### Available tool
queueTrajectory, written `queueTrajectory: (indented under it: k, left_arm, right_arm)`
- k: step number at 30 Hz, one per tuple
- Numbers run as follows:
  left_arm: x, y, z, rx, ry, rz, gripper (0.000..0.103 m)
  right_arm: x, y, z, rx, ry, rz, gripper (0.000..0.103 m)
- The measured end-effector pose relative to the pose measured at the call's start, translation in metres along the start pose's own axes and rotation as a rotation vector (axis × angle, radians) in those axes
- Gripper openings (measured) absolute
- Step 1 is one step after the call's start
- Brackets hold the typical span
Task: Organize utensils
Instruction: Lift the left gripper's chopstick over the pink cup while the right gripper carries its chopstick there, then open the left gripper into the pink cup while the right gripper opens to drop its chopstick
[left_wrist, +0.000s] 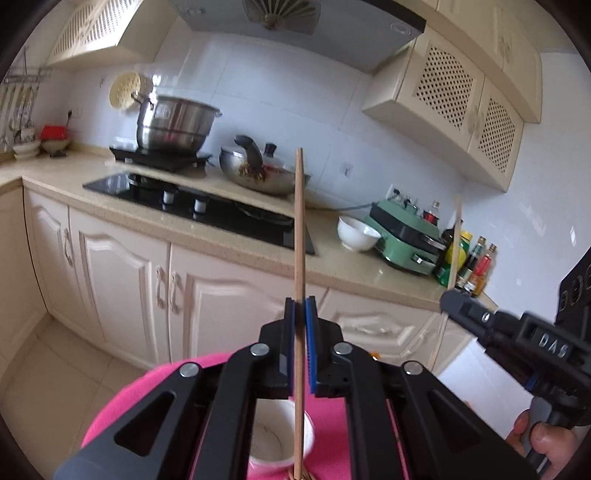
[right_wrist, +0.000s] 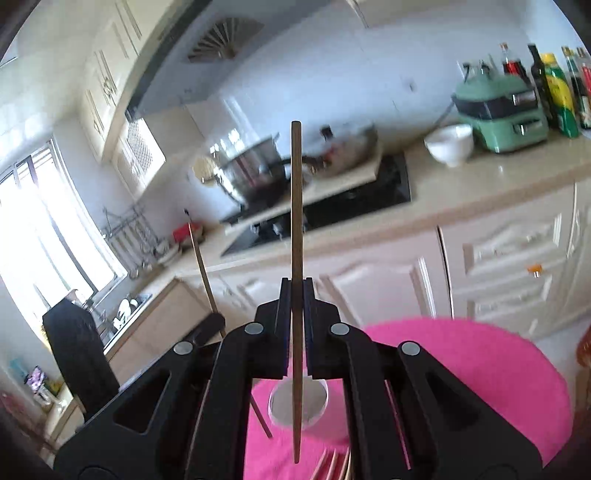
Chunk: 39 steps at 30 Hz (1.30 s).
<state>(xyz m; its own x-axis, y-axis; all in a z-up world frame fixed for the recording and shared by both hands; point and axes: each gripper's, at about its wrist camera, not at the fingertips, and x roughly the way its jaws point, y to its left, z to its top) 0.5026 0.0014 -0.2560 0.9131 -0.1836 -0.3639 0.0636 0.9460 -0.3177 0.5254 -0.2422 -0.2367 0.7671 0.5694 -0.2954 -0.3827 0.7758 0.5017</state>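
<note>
In the left wrist view, the letters "DAS" showed on the right gripper (left_wrist: 451, 300) at the right edge (nothing else was legible), clamped on a second chopstick (left_wrist: 455, 243). At lower centre the left gripper (left_wrist: 300, 306) was clamped on a chopstick (left_wrist: 299, 236) standing upright over a white cup (left_wrist: 282, 437) on a pink cloth (left_wrist: 122, 398). A steel pot (left_wrist: 173, 123) and white bowl (left_wrist: 356, 232) sat behind. In the right wrist view, the right gripper's jaws pinched its chopstick above the cup at lower centre; the green appliance (right_wrist: 502, 109) and bottles (right_wrist: 556, 92) stood upper right.
</note>
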Motion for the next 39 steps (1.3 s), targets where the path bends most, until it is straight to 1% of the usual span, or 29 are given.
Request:
queueTrajectory:
  k: [5,8,9,12,15,17,25,30,32,33,34,36,39]
  left_arm:
    - [0.011,0.010,0.001,-0.027,-0.052,0.016,0.006]
    - [0.012,0.012,-0.003,-0.012,-0.096,0.039,0.006]
    - [0.016,0.012,-0.007,-0.006,-0.092,0.043,0.006]
    - [0.024,0.017,-0.019,-0.001,-0.065,0.064,0.006]
    - [0.026,0.020,-0.035,0.015,-0.035,0.089,0.006]
    - [0.024,0.025,-0.043,0.007,-0.005,0.098,0.006]
    - [0.001,0.029,-0.058,-0.001,0.075,0.109,0.006]
    - [-0.001,0.033,-0.069,-0.009,0.171,0.104,0.007]
    - [-0.002,0.034,-0.070,-0.011,0.198,0.112,0.010]
    - [-0.004,0.036,-0.071,-0.018,0.208,0.115,0.020]
    - [-0.006,0.037,-0.072,-0.021,0.212,0.121,0.028]
    - [-0.008,0.036,-0.074,-0.010,0.225,0.139,0.029]
    - [-0.014,0.039,-0.076,-0.013,0.257,0.158,0.034]
  right_arm:
    - [0.019,-0.005,-0.005,0.022,-0.041,0.018,0.006]
    - [0.030,-0.006,-0.012,0.018,-0.072,0.016,0.006]
    - [0.034,-0.006,-0.015,0.011,-0.078,0.009,0.006]
    - [0.045,-0.004,-0.026,-0.021,-0.083,-0.014,0.007]
    - [0.052,-0.002,-0.036,-0.055,-0.061,-0.024,0.007]
    - [0.053,0.002,-0.043,-0.086,-0.037,-0.030,0.007]
    - [0.038,0.010,-0.061,-0.133,0.034,-0.058,0.007]
    - [0.031,0.014,-0.075,-0.150,0.078,-0.081,0.007]
    - [0.029,0.015,-0.080,-0.149,0.090,-0.095,0.007]
    - [0.028,0.016,-0.083,-0.155,0.096,-0.101,0.007]
    - [0.028,0.017,-0.086,-0.159,0.105,-0.107,0.007]
    - [0.028,0.019,-0.089,-0.158,0.117,-0.109,0.007]
    - [0.028,0.020,-0.092,-0.146,0.124,-0.123,0.007]
